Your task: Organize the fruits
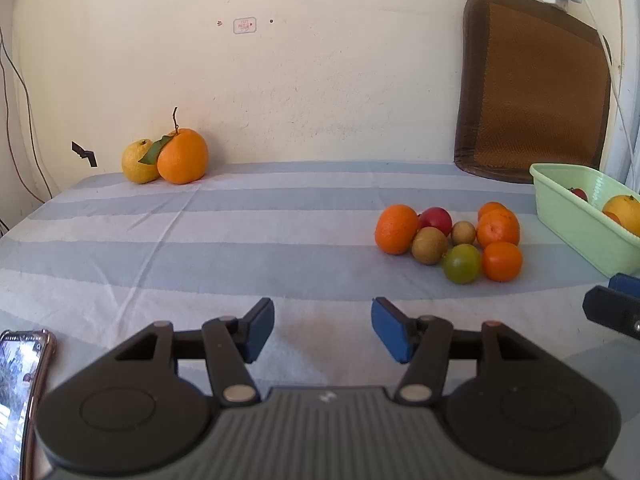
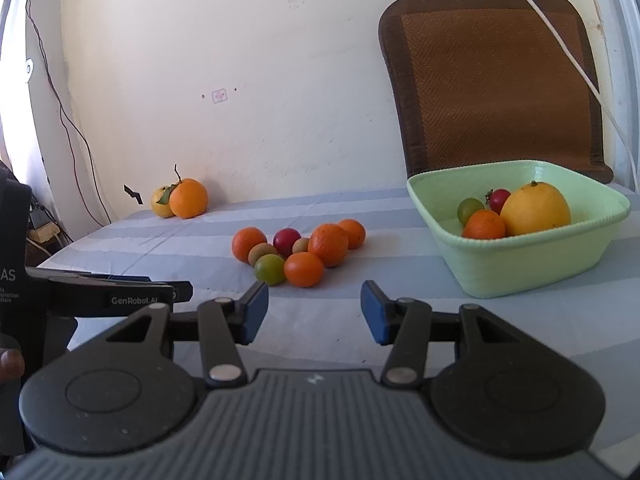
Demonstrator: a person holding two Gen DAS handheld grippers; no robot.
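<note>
Green basin: my pale-green basin (image 2: 520,264) sits at 2 o'clock from the right gripper (image 2: 314,310), holding a big yellow fruit (image 2: 535,209), a small orange, a green one and a red one.
Loose pile: eight small fruits huddle on the striped cloth (image 2: 360,332), touching one another, at about 12 o'clock from my right fingers and near them.
Nearest piece: I judge the front orange (image 2: 304,269) the easiest pick; the green fruit (image 2: 270,269) touches it at 9 o'clock.
Left view: from the left gripper (image 1: 323,330) the pile (image 1: 448,238) lies at 1 o'clock, farther off.
Far pair: an orange with stem and leaf (image 1: 182,156) touches a yellow fruit (image 1: 139,161) by the wall, at 11 o'clock from my left fingers, well apart.
Nearer arm: right, for both pile and basin, as I judge it.
Long axis: none that matters; the fruits are roundish.
Right fingers: spread wide, holding nothing.
Left fingers: spread wide, holding nothing.
Writing: "GenRobot.AI" on the left gripper's arm in the right view; other letters there are cut off.
Phone: lit phone (image 1: 22,392) at 8 o'clock in my left view.
</note>
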